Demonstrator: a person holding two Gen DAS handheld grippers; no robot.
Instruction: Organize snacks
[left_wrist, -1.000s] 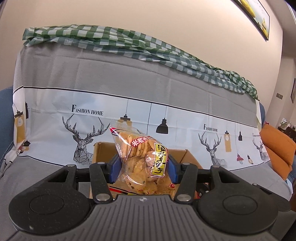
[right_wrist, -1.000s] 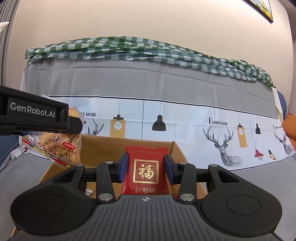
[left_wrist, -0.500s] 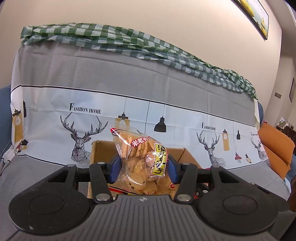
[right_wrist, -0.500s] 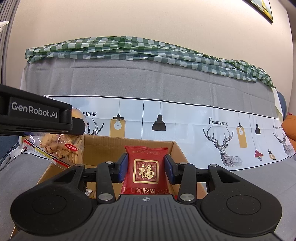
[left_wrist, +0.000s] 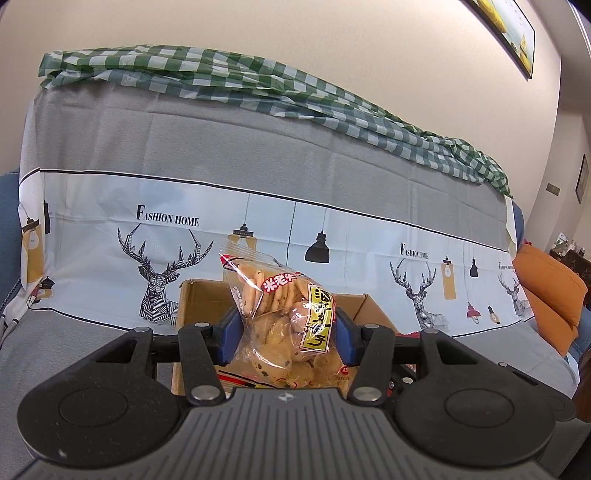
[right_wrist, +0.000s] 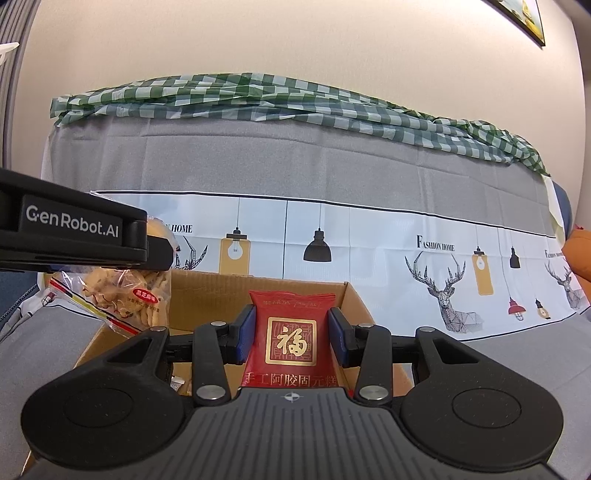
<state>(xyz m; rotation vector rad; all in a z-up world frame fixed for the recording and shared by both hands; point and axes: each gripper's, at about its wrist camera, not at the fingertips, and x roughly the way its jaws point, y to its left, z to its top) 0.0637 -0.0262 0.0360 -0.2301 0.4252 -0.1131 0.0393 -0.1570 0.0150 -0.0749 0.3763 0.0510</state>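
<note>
My left gripper (left_wrist: 286, 332) is shut on a clear bag of crackers (left_wrist: 284, 325) with red and yellow labels, held above an open cardboard box (left_wrist: 195, 299). My right gripper (right_wrist: 291, 336) is shut on a red snack packet (right_wrist: 291, 332) with a gold character, held over the same box (right_wrist: 258, 288). In the right wrist view the left gripper's black body (right_wrist: 74, 229) shows at the left edge with the cracker bag (right_wrist: 122, 299) hanging below it.
The box sits on a sofa seat under a grey cover (left_wrist: 258, 147) printed with deer and lamps. A green checked cloth (right_wrist: 258, 96) lies along the sofa back. An orange cushion (left_wrist: 550, 295) is at the right. Some small items lie inside the box (right_wrist: 181, 384).
Both grippers hold their snacks as before. The views have shifted slightly, and the left gripper with the cracker bag has moved a little rightward in the right wrist view.
</note>
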